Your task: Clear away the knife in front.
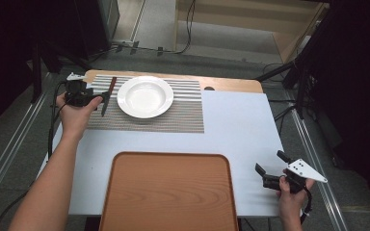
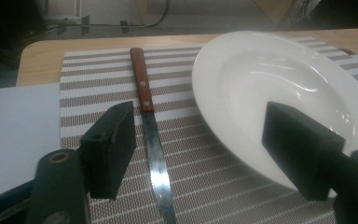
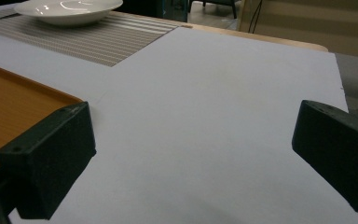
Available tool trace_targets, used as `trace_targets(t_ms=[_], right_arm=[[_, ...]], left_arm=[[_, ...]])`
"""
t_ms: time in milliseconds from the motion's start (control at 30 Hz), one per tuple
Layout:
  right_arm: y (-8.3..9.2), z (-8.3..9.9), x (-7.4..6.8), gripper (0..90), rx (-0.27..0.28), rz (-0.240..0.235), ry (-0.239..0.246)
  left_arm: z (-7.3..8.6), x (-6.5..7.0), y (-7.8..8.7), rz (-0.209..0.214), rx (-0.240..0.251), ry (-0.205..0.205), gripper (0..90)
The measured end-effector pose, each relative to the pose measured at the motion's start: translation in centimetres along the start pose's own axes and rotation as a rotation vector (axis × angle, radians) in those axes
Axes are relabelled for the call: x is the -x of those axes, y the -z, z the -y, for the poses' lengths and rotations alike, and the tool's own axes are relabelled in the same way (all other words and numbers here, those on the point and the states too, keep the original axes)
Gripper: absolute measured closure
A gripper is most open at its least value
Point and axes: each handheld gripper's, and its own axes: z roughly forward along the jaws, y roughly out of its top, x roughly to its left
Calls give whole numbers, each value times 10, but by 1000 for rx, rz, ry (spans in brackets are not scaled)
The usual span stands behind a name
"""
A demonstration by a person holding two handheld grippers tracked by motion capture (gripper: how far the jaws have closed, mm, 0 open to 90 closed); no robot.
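Black jaws of our left gripper [image 2: 196,149] stand spread, pinching nothing; between them lies the knife with a reddish wooden handle and a dull steel blade [image 2: 150,126], flat on the brown-and-cream striped woven placemat [image 2: 98,88], just left of the white deep ceramic plate [image 2: 279,88] and not touching it. In the high view the knife [image 1: 108,95] lies lengthwise, its handle toward the far edge.

We judge the knife light and stiff, but thin and low on the mat, so its smooth blade would likely slip between the pads. The riveted wooden handle is thicker and grippier, and we would take hold there, across its width. The plate close by is fragile and could be nudged.

Our right gripper [image 1: 272,169] rests well apart at the near right corner, jaws wide and empty.

Beneath the mat we see a pale grey sheet over the wooden worktop [image 1: 231,85]; an orange-brown rounded wooden tray [image 1: 168,192] sits at the near edge. Beyond, the room is dim, with cables across the floor.
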Motion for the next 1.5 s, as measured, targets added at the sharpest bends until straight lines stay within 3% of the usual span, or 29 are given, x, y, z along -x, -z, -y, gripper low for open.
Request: trace_targets(t_ms=[400,533,767,1233,1400,1500], right_arm=[[-2,0,-1,0,-8,6,7],[-2,0,-1,0,-13,11,9],[-3,0,-2,0,-20,14,14],[-5,-1,-3,0,-36,29,24],[-6,-1,-4,0,-39,32,32],[-6,-1,-4,0,-38,35,36]], left_arm=[[-22,-7,-40,-55,-90,32,478],[-27,-16,-60,-68,-152,63,540],[-30,-26,-80,-93,-231,104,625],[-21,-36,-105,-102,-264,181,689],[-22,-31,-109,-111,-268,162,701],[-23,-27,-110,-152,-284,136,737]])
